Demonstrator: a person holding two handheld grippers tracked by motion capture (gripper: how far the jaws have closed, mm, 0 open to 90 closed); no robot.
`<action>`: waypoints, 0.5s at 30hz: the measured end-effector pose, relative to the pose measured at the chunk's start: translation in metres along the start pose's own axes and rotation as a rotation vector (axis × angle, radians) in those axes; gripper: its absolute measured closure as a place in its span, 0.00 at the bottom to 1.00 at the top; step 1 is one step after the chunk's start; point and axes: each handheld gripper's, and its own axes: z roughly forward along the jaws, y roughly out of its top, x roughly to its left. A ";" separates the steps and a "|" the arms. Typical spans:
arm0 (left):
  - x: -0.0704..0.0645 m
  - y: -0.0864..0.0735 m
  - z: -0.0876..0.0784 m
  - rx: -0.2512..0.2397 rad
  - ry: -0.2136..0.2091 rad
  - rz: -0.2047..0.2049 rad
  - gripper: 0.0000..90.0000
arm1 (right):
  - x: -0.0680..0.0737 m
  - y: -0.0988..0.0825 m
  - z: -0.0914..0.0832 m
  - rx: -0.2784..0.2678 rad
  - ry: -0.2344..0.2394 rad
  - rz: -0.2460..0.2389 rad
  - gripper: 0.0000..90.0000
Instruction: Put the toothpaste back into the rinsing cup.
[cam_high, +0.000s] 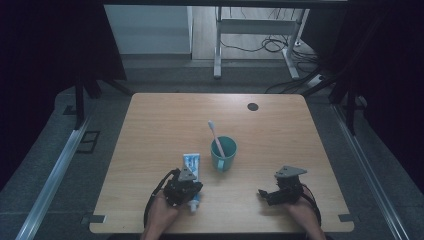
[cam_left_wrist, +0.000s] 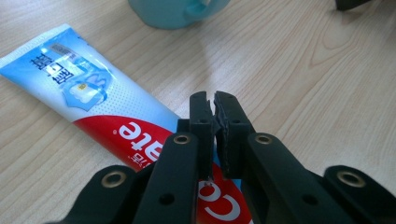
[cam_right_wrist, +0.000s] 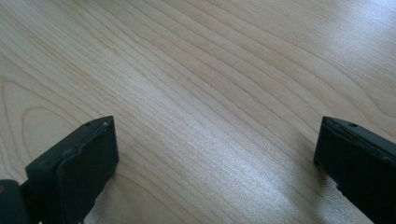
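My left gripper (cam_left_wrist: 214, 105) hovers over the toothpaste tube (cam_left_wrist: 88, 88), jaws clenched together with nothing between them; the tube lies flat on the tabletop (cam_high: 280, 135) just beneath. My right gripper (cam_right_wrist: 215, 149) rests released, well apart.

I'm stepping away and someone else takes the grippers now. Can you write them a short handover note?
Left gripper: jaws shut, nothing between them, poised over the toothpaste tube, which lies flat on the table near the front edge.
Right gripper: jaws wide open, holding nothing, over bare wood at front right.
Teal cup stands mid-table with the toothbrush in it.
Done: brush is in the cup.
Left: the tube is not yet gripped, probably next to handle.
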 end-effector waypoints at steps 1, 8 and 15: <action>0.000 0.000 0.000 0.000 0.000 0.000 0.96 | 0.000 0.000 0.000 0.000 0.000 0.000 0.00; 0.003 -0.001 0.000 -0.003 0.004 -0.015 0.98 | 0.000 0.000 0.000 0.000 0.001 0.000 0.00; 0.009 -0.002 -0.004 -0.006 0.022 -0.028 0.98 | 0.000 0.000 0.000 0.000 0.000 0.000 0.00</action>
